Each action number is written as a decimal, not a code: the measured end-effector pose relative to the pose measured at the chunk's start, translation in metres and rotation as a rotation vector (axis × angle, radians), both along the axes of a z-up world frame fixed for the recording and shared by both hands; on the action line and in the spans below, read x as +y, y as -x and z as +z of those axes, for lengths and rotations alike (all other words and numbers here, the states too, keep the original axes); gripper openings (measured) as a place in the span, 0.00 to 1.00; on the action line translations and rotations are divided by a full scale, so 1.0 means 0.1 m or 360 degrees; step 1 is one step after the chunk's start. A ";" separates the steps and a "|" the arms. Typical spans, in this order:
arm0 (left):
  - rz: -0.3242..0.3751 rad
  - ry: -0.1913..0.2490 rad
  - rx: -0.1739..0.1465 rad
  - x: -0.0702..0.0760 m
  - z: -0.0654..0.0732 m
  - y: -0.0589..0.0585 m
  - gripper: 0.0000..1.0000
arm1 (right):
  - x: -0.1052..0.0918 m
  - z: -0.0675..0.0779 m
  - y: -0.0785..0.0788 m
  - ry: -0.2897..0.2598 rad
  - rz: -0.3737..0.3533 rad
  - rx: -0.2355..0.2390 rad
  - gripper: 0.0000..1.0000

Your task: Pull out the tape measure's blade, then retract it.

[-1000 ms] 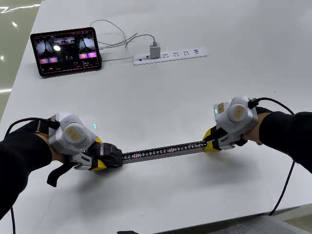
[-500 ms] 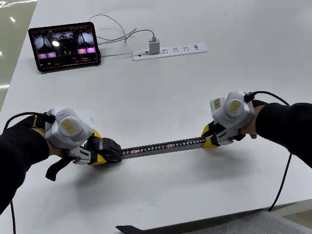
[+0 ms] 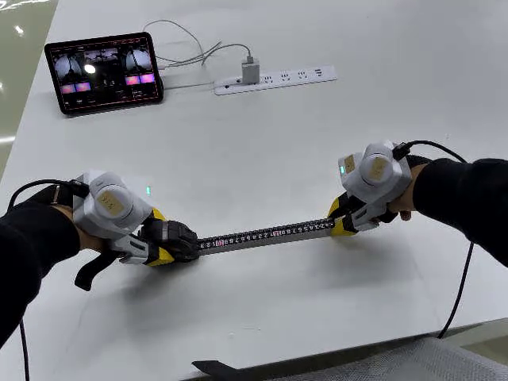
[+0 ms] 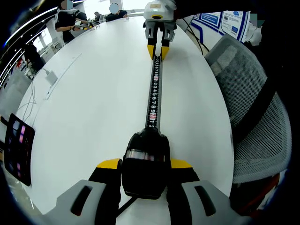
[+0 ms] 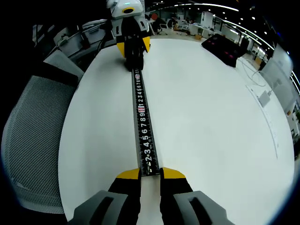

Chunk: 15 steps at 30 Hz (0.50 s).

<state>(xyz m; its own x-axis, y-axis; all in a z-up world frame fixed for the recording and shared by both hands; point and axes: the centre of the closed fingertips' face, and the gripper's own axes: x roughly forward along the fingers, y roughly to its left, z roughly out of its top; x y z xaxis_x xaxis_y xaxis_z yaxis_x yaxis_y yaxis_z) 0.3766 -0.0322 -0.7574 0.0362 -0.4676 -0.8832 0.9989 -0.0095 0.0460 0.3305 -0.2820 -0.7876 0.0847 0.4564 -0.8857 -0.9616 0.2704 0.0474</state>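
my left gripper (image 3: 161,236) is clamped on the black tape measure case (image 4: 146,161) and my right gripper (image 5: 150,174) pinches the blade (image 5: 143,126) tip. over the last second the span looks unchanged, stretched low over the table (image 3: 262,143), touching or not i can't tell. the pull seems finished, so retraction is next.

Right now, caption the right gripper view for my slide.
The blade spans the white table, right tool pinching its end, left tool holding the case.

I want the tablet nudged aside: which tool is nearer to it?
Left. The left tool holds the case on the tablet's side; the right tool holds the blade far across.
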 end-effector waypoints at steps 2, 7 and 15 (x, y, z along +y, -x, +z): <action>-0.0005 -0.0002 0.0004 0.00 0.00 0.00 0.32 | 0.00 0.00 0.00 0.0001 -0.0005 0.0001 0.11; -0.0018 -0.0011 0.0014 0.00 0.00 0.01 0.33 | 0.02 0.01 0.00 0.0009 -0.0051 0.0022 0.12; -0.0013 -0.0021 0.0038 0.01 0.02 0.01 0.33 | 0.03 0.00 0.03 -0.0003 -0.0051 0.0036 0.18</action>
